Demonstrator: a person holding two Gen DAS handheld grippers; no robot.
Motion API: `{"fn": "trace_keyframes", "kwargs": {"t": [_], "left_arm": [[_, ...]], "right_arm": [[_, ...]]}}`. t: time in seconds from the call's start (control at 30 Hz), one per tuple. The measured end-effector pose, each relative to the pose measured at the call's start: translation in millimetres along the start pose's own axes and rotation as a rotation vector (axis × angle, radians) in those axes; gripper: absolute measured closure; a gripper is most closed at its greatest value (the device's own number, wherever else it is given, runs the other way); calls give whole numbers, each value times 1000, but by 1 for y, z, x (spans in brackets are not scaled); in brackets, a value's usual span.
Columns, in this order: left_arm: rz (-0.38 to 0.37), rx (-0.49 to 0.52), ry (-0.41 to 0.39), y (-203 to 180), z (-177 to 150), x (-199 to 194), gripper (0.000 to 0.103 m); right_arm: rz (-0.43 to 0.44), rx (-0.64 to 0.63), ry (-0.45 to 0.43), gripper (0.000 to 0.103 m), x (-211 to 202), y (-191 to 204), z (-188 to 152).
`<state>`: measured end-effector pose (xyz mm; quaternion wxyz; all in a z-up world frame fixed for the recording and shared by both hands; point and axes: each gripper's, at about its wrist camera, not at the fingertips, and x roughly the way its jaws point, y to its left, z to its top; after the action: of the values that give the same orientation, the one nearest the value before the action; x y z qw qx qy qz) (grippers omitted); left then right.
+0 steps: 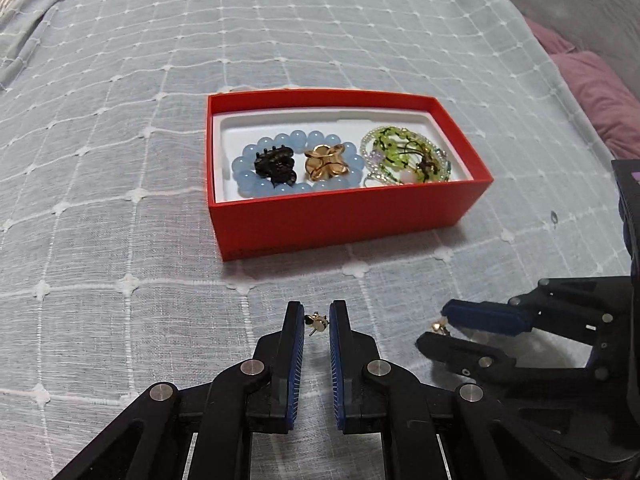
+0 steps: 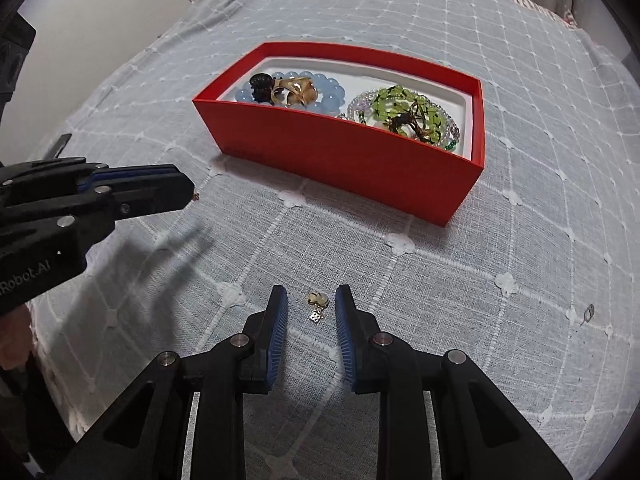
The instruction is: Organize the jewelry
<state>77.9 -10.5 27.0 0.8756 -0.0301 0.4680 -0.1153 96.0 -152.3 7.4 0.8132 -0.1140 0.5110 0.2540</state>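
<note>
A red box (image 1: 340, 216) (image 2: 344, 160) with a white liner stands on the bedspread. It holds a blue bead bracelet (image 1: 250, 180), a black hair clip (image 1: 276, 164), a gold hair clip (image 1: 325, 164) and green beaded jewelry (image 1: 404, 156) (image 2: 404, 112). My left gripper (image 1: 316, 320) is open around a small gold earring (image 1: 316, 323), its pads close on either side. My right gripper (image 2: 311, 304) is open around a second gold earring (image 2: 318, 305) that lies on the cloth. The right gripper also shows in the left wrist view (image 1: 434, 330).
A light blue checked bedspread (image 1: 120, 160) covers the bed. A small ring-like item (image 2: 589, 312) lies on the cloth at right. Purple fabric (image 1: 600, 92) and a grey cushion lie at the far right edge.
</note>
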Motion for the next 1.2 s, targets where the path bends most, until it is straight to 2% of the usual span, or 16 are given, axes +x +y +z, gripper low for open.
{"fn": "trace_keyframes", "kwargs": {"t": [0.2,0.43,0.63,1.2], "left_arm": [[-6,2,-7,-1,0,-3,96],[-7,-5,-12,2,0,-6,96],[-21,-13,-30,4,3,-13,96],[-139,-109,-135,20,29,-39,96]], "right_arm": [[-7,3,-1,92,1,1,2],[-5,26,6,93,-3,0,2],[35,66,-41,93,-23,-8,6],[92,131,-163,93,-66,-26,21]]}}
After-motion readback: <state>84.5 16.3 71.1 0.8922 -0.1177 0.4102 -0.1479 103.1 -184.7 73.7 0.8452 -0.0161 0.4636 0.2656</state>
